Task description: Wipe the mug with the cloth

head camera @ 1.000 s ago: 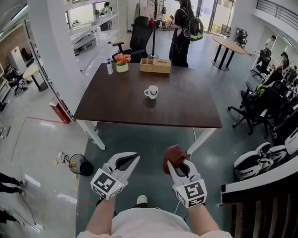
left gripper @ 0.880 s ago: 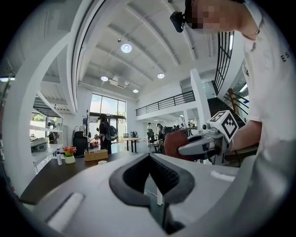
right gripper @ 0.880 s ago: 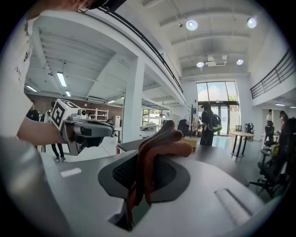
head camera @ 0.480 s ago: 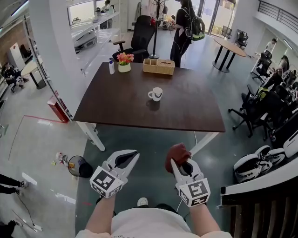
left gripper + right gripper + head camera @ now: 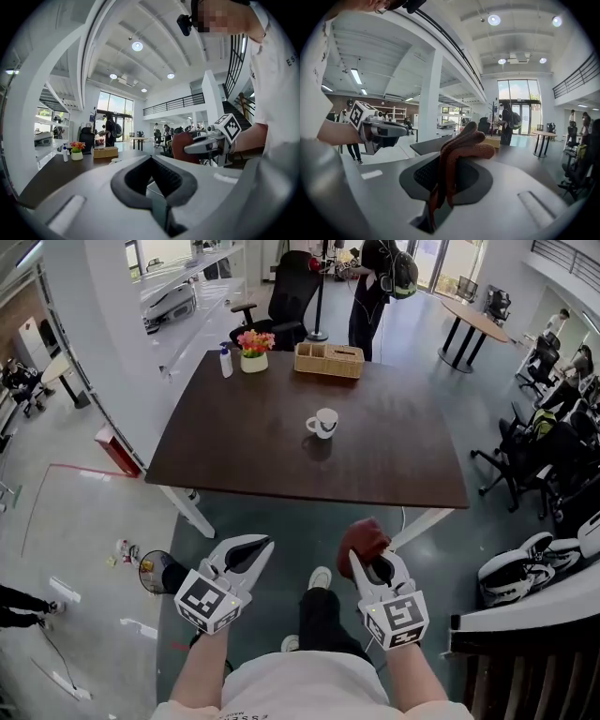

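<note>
Floor: glossy grey floor.
Furniture: dark brown rectangular table on white legs; black office chair at its far end; round table far right.
Structure: white column; balcony railing.
Light: round ceiling lamps; tall windows.

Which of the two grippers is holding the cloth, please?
The right gripper: its jaws are shut on the reddish-brown cloth, whereas the left gripper is shut on nothing.

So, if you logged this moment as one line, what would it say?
left tool: shut, empty | right tool: shut on cloth | mug: on table, untouched | wiping: not begun
</note>
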Demonstrator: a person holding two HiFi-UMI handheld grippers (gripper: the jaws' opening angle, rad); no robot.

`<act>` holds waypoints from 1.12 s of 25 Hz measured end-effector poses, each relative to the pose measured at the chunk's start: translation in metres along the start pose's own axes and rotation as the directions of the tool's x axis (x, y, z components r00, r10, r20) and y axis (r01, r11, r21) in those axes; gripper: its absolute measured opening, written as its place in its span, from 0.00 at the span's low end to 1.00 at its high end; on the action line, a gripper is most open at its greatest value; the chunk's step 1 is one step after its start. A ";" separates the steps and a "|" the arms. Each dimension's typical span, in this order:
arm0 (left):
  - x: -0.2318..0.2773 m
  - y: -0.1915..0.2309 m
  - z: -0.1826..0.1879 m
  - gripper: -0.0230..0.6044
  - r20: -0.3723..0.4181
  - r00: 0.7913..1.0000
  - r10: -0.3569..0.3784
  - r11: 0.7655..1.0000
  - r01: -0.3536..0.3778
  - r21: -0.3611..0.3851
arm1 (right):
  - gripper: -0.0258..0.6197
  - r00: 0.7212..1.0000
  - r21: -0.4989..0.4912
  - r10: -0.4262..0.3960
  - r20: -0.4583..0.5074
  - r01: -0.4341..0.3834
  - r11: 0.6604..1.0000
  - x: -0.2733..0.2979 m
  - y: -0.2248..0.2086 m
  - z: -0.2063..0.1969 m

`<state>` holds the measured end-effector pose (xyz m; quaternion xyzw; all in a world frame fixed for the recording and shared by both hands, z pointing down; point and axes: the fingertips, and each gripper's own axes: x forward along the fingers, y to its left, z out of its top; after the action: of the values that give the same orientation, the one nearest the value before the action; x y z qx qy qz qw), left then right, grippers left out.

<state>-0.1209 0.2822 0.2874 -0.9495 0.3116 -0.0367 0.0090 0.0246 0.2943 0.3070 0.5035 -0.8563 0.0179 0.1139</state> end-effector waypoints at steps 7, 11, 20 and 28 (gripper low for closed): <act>0.075 0.061 -0.008 0.04 -0.036 0.999 0.009 1.000 -0.008 0.009 | 0.16 1.000 0.010 0.021 0.004 -0.021 1.000 0.079 -0.065 0.004; 0.136 0.113 -0.015 0.04 -0.067 0.998 0.016 1.000 -0.017 -0.004 | 0.16 1.000 0.026 0.024 -0.002 -0.023 0.999 0.138 -0.124 0.009; 0.252 0.195 -0.048 0.04 -0.187 0.982 0.021 0.999 -0.027 -0.029 | 0.16 0.995 0.077 0.078 -0.064 -0.073 0.994 0.243 -0.227 -0.002; 0.310 0.227 -0.088 0.04 -0.223 0.974 -0.030 0.996 0.010 -0.092 | 0.16 0.975 0.105 0.149 -0.162 -0.133 0.986 0.305 -0.256 -0.040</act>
<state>-0.0125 -0.0835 0.3854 -0.9418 0.3025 -0.1295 -0.0697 0.1115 -0.0876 0.3892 0.4427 -0.8753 0.1087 0.1612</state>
